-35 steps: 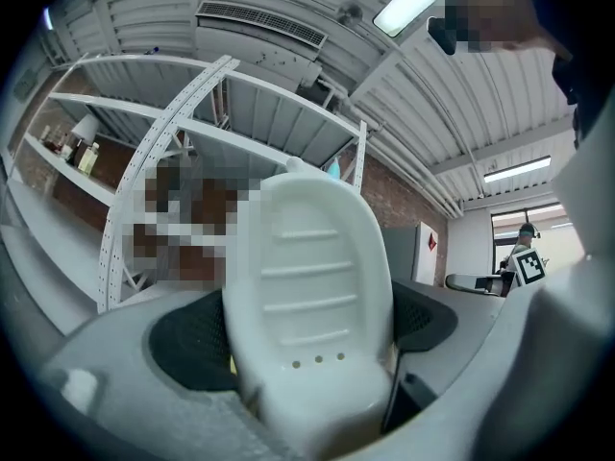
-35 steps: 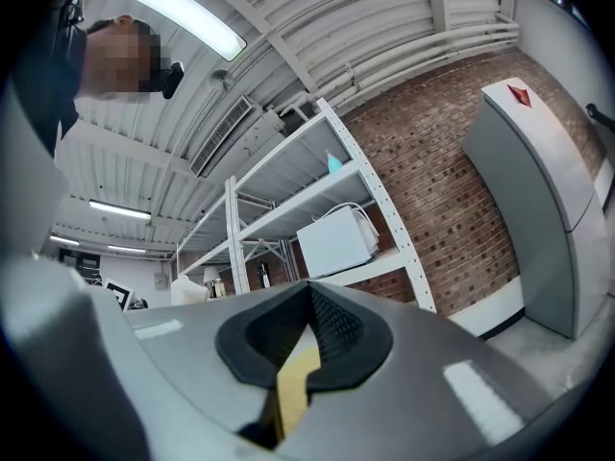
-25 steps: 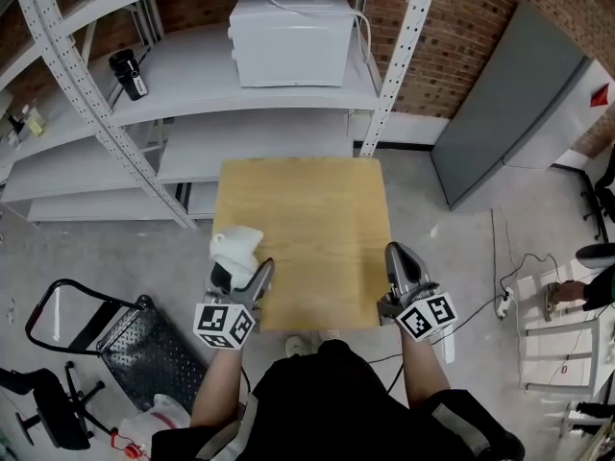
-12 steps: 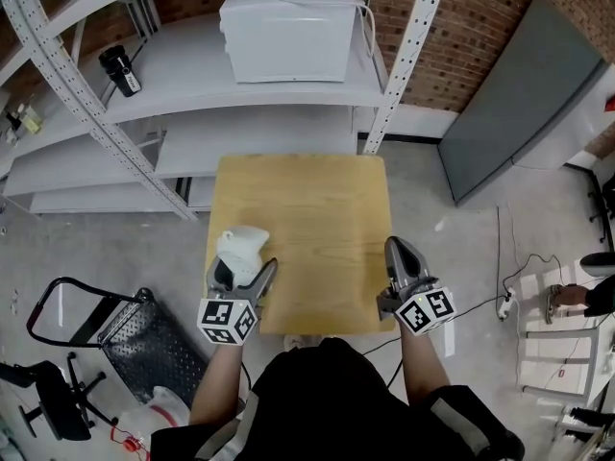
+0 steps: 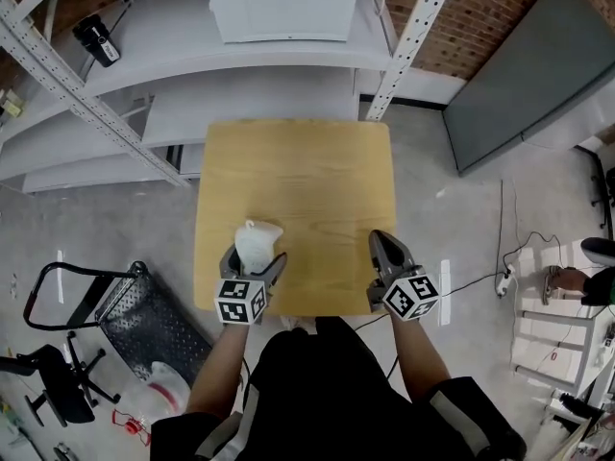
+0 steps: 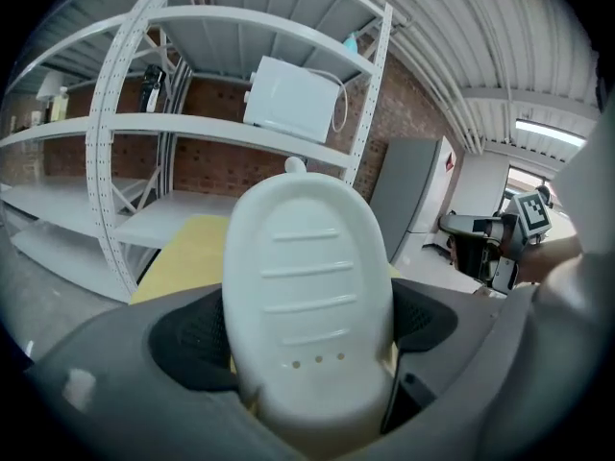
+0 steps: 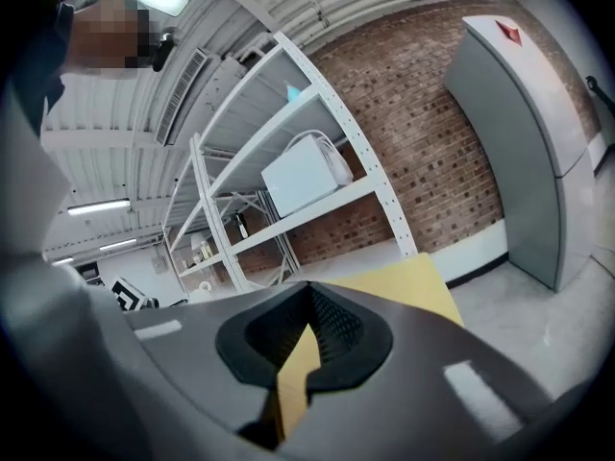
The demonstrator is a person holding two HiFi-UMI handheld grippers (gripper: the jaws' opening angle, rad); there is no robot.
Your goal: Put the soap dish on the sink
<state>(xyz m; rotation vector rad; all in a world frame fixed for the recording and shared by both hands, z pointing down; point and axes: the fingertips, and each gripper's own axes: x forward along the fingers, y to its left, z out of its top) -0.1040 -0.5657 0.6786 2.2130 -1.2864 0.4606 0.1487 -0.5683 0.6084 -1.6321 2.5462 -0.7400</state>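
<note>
Since the left hand-held gripper (image 5: 255,256) pinches only the near end of the smooth soap dish (image 6: 307,286), it could slip free while the right hand-held gripper (image 5: 383,244), pressed together and empty, gives no support.

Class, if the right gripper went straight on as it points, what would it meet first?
For the right gripper the way looks free across the wooden table; beyond it, probably the grey shelving, though depth is unclear.
</note>
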